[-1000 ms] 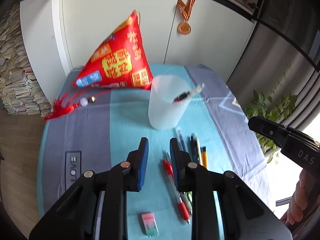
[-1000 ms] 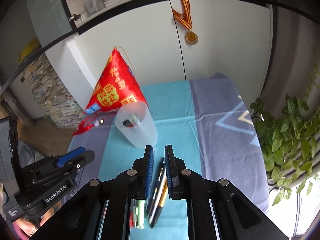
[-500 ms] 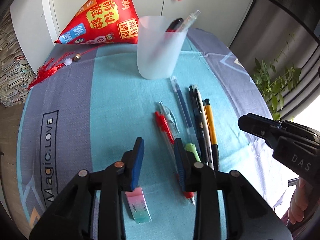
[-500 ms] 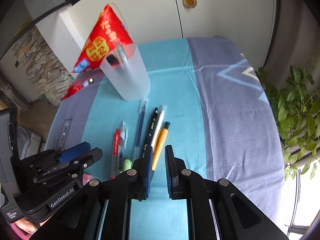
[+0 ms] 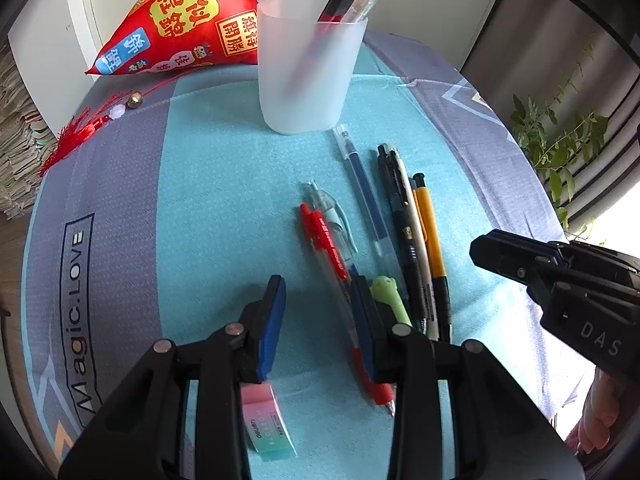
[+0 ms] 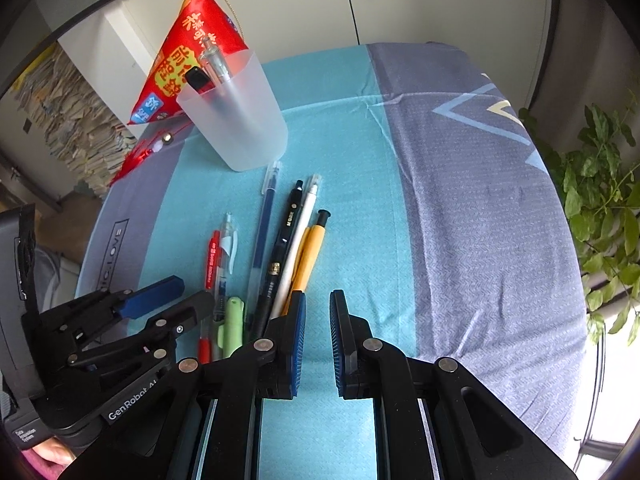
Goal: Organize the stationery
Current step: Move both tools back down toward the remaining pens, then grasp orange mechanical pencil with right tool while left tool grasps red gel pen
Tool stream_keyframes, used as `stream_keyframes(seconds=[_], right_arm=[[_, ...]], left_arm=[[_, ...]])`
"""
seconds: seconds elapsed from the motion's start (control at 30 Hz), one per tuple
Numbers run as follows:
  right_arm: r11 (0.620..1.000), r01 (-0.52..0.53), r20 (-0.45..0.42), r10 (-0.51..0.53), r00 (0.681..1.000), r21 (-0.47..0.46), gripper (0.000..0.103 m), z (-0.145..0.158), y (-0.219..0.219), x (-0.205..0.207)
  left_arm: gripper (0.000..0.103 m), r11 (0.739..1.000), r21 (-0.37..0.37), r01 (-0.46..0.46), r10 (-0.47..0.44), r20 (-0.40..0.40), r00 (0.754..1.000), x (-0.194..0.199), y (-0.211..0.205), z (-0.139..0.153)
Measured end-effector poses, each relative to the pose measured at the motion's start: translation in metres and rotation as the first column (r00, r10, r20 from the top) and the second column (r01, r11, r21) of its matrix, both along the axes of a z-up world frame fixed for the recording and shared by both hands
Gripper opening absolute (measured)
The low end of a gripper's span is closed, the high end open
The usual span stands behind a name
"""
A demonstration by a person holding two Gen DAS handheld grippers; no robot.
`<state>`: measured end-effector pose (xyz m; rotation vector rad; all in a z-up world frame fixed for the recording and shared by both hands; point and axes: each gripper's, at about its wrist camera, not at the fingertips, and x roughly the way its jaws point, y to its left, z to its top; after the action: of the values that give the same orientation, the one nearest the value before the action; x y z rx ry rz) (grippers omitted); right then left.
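1. Pens: red click pen, clear blue gel pen and the others lie beside the frosted plastic cup on the tabletop.
2. Left gripper dropped closer than before, fingers wider apart, empty.
3. Right gripper also lower, fingers nearly shut, nothing gripped.

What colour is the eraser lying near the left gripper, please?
The eraser fades from pink to mint green; left wrist view.

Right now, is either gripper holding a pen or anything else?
No. The left gripper is open over the tablecloth; the right gripper is shut on nothing.
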<state>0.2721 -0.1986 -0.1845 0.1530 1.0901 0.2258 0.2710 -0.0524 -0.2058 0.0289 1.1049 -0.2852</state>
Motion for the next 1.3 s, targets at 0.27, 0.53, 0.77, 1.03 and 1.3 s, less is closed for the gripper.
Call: stream_keyframes(seconds=[0.27, 0.53, 0.77, 1.03, 1.3], right_arm=[[1.0, -0.023, -0.039, 0.023, 0.999, -0.003, 0.012, -0.011, 0.011, 0.008], [0.999, -0.042, -0.069, 0.041, 0.997, -0.02, 0.012, -0.018, 0.022, 0.014], [0.995, -0.062, -0.034, 0.06, 0.998, -0.072, 0.012, -0.017, 0.029, 0.012], [0.989, -0.059, -0.036, 0.055, 0.998, -0.135, 0.012, -0.015, 0.018, 0.012], [0.986, -0.11, -0.041, 0.105, 0.994, -0.125, 0.012, -0.011, -0.005, 0.001]], left_arm=[[0.035, 1.0, 0.009, -0.01, 0.01, -0.015, 1.0, 0.005, 0.006, -0.005], [0.035, 1.0, 0.007, -0.015, 0.015, -0.012, 1.0, 0.006, 0.012, -0.005], [0.026, 1.0, 0.019, -0.021, 0.021, 0.01, 1.0, 0.008, 0.011, -0.004], [0.018, 1.0, 0.012, 0.009, -0.009, 0.011, 1.0, 0.012, 0.014, -0.004], [0.015, 0.997, 0.031, 0.066, -0.066, 0.011, 0.998, 0.007, 0.019, -0.002]])
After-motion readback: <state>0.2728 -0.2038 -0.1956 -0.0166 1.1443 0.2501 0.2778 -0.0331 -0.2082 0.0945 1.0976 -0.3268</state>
